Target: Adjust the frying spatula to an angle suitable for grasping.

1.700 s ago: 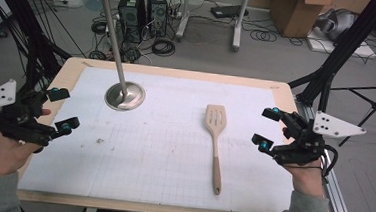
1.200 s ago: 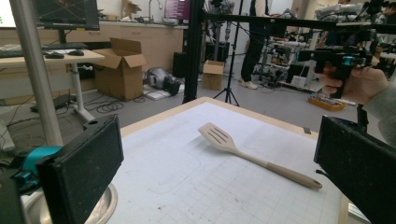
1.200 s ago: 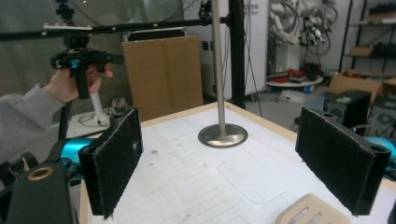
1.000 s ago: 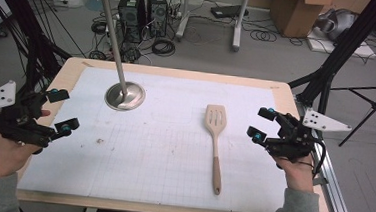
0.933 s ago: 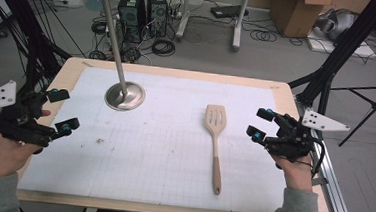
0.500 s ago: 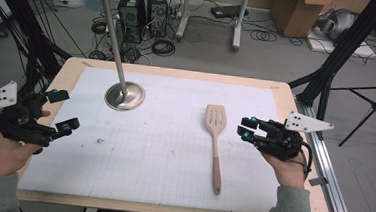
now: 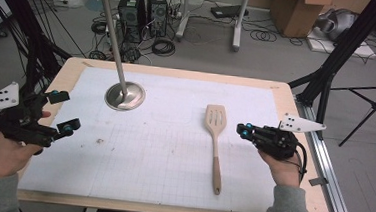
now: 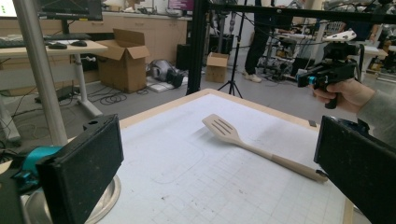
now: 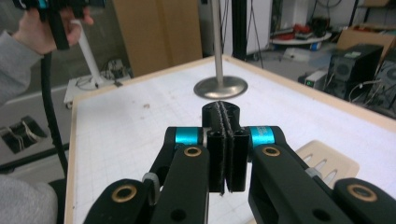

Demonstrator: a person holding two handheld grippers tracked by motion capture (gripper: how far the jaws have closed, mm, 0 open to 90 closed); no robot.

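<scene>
At the left edge of the white gridded mat on the wooden table, the left gripper hovers in the person's left hand, its jaws spread wide with nothing between them; in the left gripper view the two black pads stand far apart at the sides of the picture. Further in, toward the far left of the mat, stands a round, shiny metal base with a tall upright pole. Right of the middle lies the pale wooden slotted spatula, flat on the mat, its blade toward the far edge and its handle toward the person. Just beside its blade, on the right and apart from it, the right gripper has just been closing; its jaws now meet pad to pad, empty, as the right gripper view shows, with the spatula's blade low at the right.
</scene>
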